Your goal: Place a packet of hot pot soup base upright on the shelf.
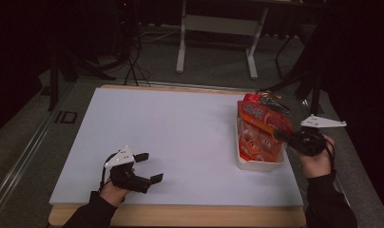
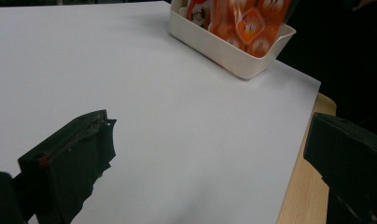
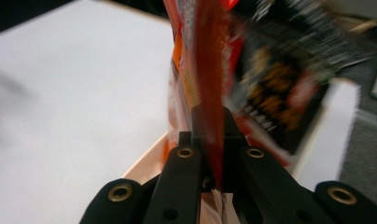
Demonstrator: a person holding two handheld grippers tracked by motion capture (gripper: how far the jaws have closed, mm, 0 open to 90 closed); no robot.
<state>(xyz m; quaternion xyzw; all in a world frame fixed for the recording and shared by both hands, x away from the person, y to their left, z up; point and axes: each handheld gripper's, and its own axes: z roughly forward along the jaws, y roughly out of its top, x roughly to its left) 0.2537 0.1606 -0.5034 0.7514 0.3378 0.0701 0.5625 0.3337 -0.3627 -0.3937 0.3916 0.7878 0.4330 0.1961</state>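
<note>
A white bin [image 1: 259, 164] [image 2: 233, 51] stands at the right side of the white table top, packed with orange snack bags [image 1: 256, 137] [image 2: 245, 21]. My right gripper [image 1: 283, 135] [image 3: 210, 135] is shut on the edge of one orange-red snack bag [image 1: 265, 114] [image 3: 207, 79], which it holds tilted above the bin. Behind that bag a dark packet [image 3: 280, 88] shows. My left gripper [image 1: 149, 168] [image 2: 210, 144] hovers low over the front left of the table, open, with nothing between its jaws.
The white table top [image 1: 171, 137] has a wooden edge [image 1: 180, 213] along the front. A white-legged table frame [image 1: 216, 28] and cables lie on the floor beyond. Dark stands rise at the right, close to the bin.
</note>
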